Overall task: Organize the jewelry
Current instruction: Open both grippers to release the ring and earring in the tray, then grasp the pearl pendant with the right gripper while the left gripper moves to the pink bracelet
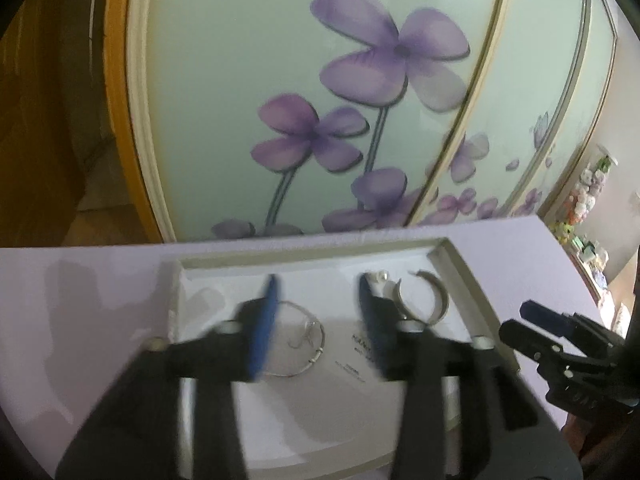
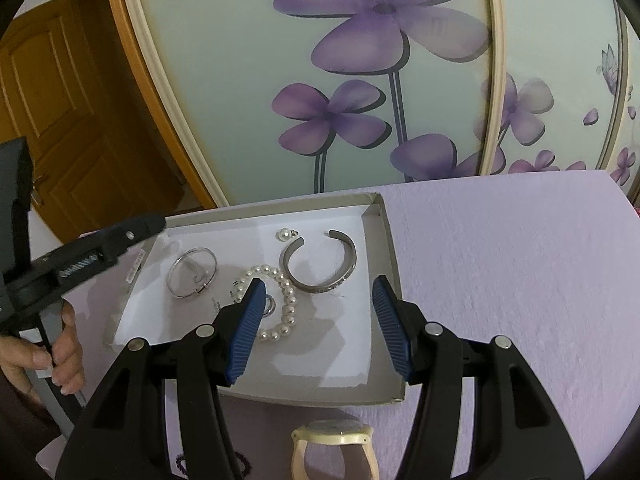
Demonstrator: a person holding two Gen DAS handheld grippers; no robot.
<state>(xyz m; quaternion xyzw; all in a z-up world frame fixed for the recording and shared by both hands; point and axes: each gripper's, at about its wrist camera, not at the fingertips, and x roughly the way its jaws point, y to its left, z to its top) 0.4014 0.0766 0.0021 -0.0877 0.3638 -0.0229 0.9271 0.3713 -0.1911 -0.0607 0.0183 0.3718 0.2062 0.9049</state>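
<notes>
A shallow white box [image 2: 376,216] lies on the lilac table. In it are a thin silver bangle [image 2: 193,273], a pearl bracelet [image 2: 285,292], a small ring [image 2: 269,305], a silver cuff [image 2: 320,261] and a pearl earring [image 2: 285,234]. My right gripper [image 2: 318,292] is open and empty above the box's near half. My left gripper [image 1: 318,280] is open and empty over the box, above the bangle [image 1: 298,338], with the cuff [image 1: 422,298] to its right. It also shows in the right wrist view [image 2: 152,222] at the box's left edge.
A cream watch [image 2: 334,446] stands on the table just in front of the box. A dark bead bracelet [image 2: 182,462] lies at the near left. A flowered wardrobe door [image 2: 360,80] rises behind the table. The right gripper [image 1: 532,312] shows at right in the left wrist view.
</notes>
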